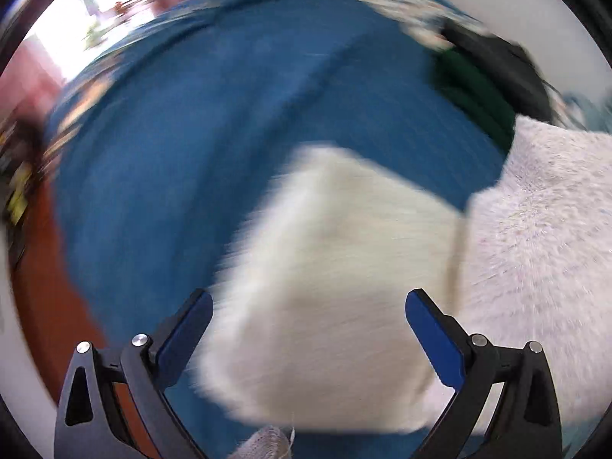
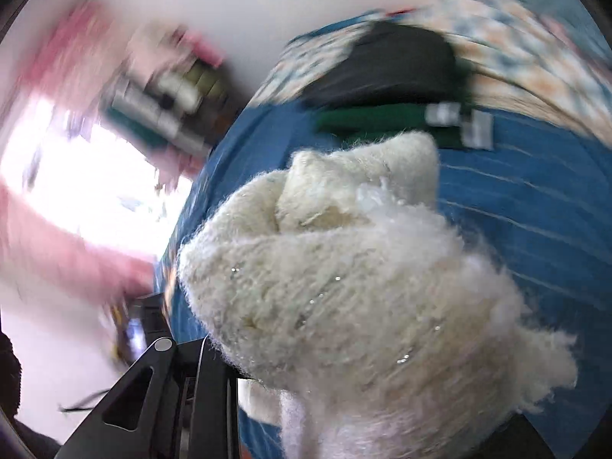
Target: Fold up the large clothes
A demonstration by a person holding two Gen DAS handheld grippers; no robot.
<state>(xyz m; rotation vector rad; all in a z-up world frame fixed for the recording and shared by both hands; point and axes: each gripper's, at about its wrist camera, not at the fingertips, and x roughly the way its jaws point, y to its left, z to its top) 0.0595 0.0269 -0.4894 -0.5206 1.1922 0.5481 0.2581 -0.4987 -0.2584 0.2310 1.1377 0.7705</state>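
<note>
The left gripper (image 1: 309,308) has its two black fingers with blue pads (image 1: 434,338) spread wide apart, and nothing is between them; it hangs above the fluffy cream-white knitted garment (image 1: 336,267), which lies on the blue bed cover (image 1: 199,134). In the left wrist view a part of this garment is blurred in the middle, and a sharper, woolly part of it fills the right side. Behind it, on the same cover, lies a folded dark green cloth (image 1: 474,88) with a black cloth (image 1: 501,57) just beyond it. In the right wrist view the cream garment (image 2: 344,287) is bunched up very close to the camera and hides the fingertips of the right gripper (image 2: 306,375); only the black frame of the left finger shows, so I cannot tell with certainty if the jaws pinch the fabric. Farther away the green cloth (image 2: 382,122) and the black cloth (image 2: 394,61) lie stacked on the blue cover (image 2: 535,210).
</note>
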